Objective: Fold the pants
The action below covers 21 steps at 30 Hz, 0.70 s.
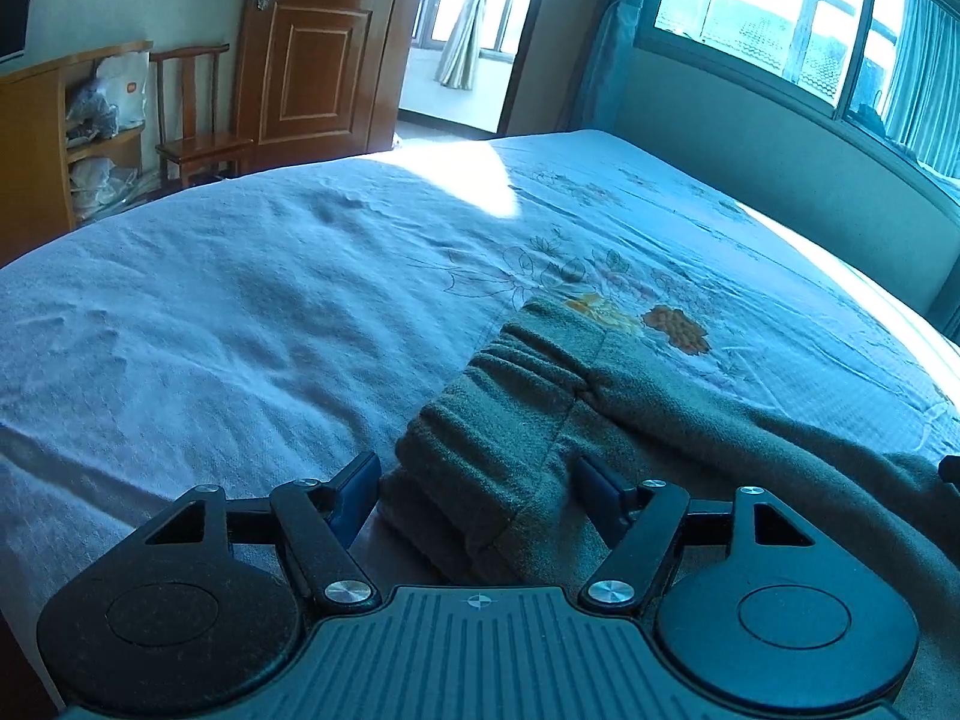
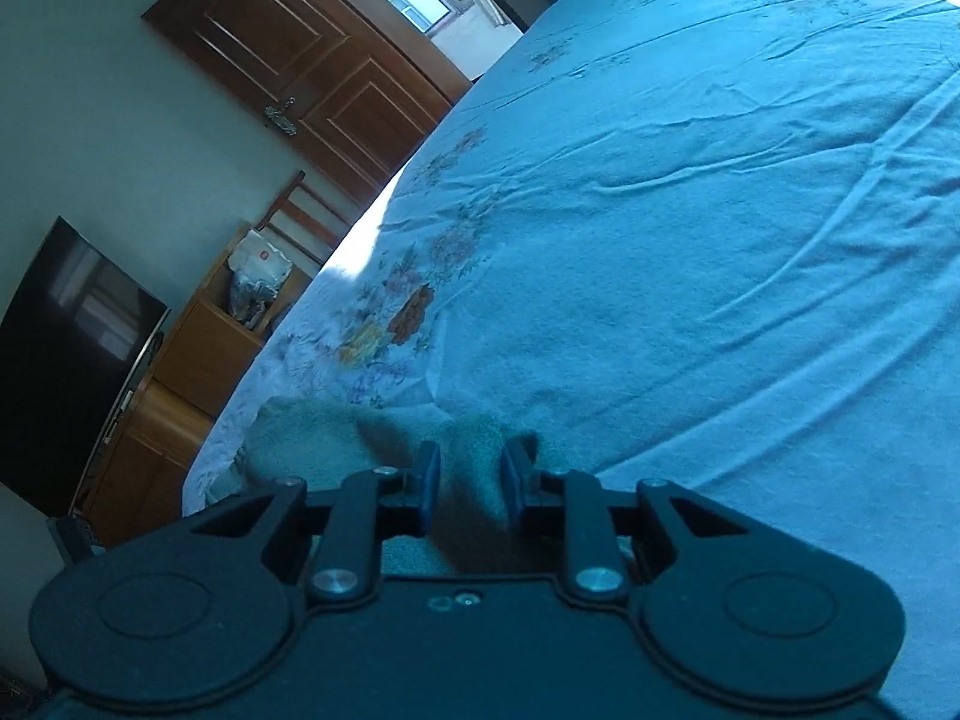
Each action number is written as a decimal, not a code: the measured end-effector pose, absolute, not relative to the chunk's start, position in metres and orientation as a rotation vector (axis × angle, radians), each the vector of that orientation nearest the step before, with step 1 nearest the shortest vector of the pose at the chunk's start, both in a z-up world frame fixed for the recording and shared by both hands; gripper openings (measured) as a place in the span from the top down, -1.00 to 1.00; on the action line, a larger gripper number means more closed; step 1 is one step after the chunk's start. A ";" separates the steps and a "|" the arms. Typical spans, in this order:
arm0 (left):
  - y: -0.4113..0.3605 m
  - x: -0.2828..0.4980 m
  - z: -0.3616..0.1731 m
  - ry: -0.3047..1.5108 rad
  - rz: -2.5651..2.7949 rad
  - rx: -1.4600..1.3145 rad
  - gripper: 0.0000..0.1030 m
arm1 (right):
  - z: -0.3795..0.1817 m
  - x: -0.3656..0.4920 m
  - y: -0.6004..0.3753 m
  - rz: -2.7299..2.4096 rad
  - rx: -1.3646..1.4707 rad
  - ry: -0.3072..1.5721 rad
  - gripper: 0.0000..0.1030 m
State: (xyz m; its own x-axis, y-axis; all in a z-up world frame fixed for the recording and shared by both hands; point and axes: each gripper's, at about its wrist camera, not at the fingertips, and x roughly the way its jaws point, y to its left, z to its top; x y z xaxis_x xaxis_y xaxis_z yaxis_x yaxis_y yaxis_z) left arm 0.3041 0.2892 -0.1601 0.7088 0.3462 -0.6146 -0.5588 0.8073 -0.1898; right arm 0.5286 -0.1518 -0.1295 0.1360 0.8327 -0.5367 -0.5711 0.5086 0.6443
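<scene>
The pants lie on the bed, just short of its flower print. The left gripper is spread wide around the waistband, nothing pinched. The right gripper straddles a fabric bunch, fingers parted; contact unclear. Closing shallow would likely catch one layer, so the fold skews or slips.

No words or numbers can be read anywhere. The white bag on the wooden shelf carries a small orange-red square logo, but its mark is too small to make out. The left claw body bears only a crosshair symbol, no lettering.
</scene>
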 end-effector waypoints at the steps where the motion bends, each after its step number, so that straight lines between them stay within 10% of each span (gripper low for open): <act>1: 0.289 0.304 -0.159 0.593 0.517 -0.379 -0.32 | -0.130 0.528 -0.148 1.061 0.303 0.992 0.69; 9: 0.288 0.303 -0.161 0.589 0.518 -0.373 -0.29 | -0.132 0.521 -0.133 1.091 0.260 0.932 0.53; 21: 0.287 0.292 -0.157 0.514 0.524 -0.398 0.22 | -0.114 0.487 -0.114 1.030 -0.055 0.767 1.00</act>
State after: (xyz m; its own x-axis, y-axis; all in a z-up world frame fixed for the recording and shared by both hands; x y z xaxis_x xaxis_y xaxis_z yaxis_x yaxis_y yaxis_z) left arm 0.2925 0.2872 -0.1573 0.7459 0.3692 -0.5544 -0.5620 0.7956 -0.2263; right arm 0.4872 -0.1144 -0.1142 0.2831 0.7505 -0.5972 -0.7872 0.5375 0.3022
